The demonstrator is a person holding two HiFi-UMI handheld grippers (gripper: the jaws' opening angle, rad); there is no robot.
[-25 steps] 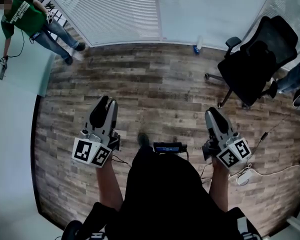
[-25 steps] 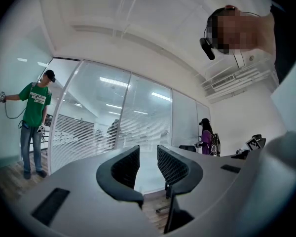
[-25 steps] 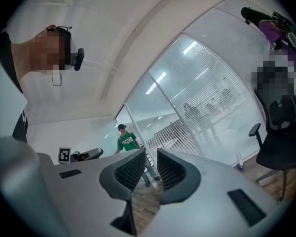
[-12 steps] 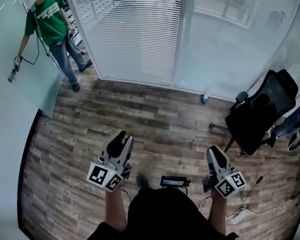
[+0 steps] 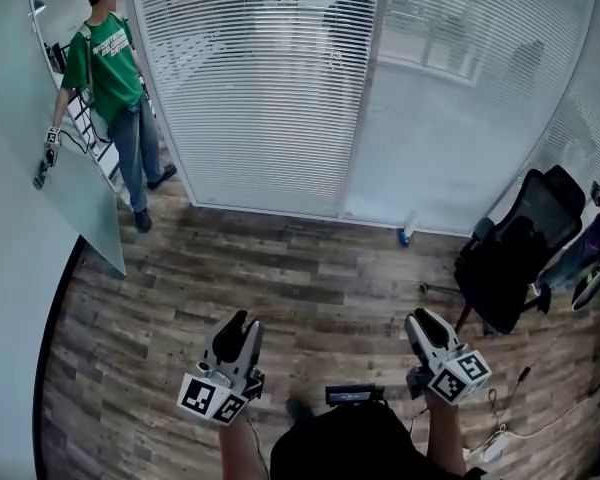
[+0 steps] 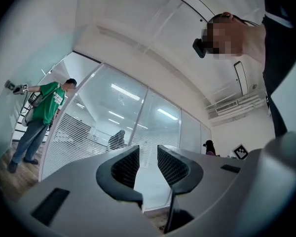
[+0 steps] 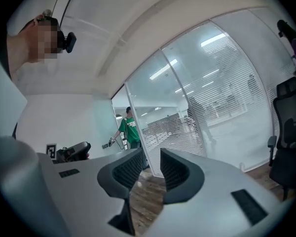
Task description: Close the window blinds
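White slatted blinds (image 5: 250, 98) hang behind the glass wall ahead, and they run on across the right panel (image 5: 480, 78). My left gripper (image 5: 242, 322) is held low over the wooden floor, well short of the glass. Its jaws stand a little apart with nothing between them (image 6: 148, 154). My right gripper (image 5: 420, 319) is held at the same height to the right. Its jaws have just been opening, and only floor and glass show through the gap (image 7: 151, 157). The blinds (image 7: 222, 83) fill the right gripper view's far side.
A person in a green shirt (image 5: 105, 78) stands at the left by an open glass door (image 5: 70, 198), holding a gripper. A black office chair (image 5: 520, 248) stands at the right. A small bottle (image 5: 407, 233) rests at the foot of the glass. Cables (image 5: 500, 438) lie at lower right.
The glass wall and blinds have come nearer and now fill the upper half of the head view. Both grippers have moved forward with the person and sit lower in the picture.
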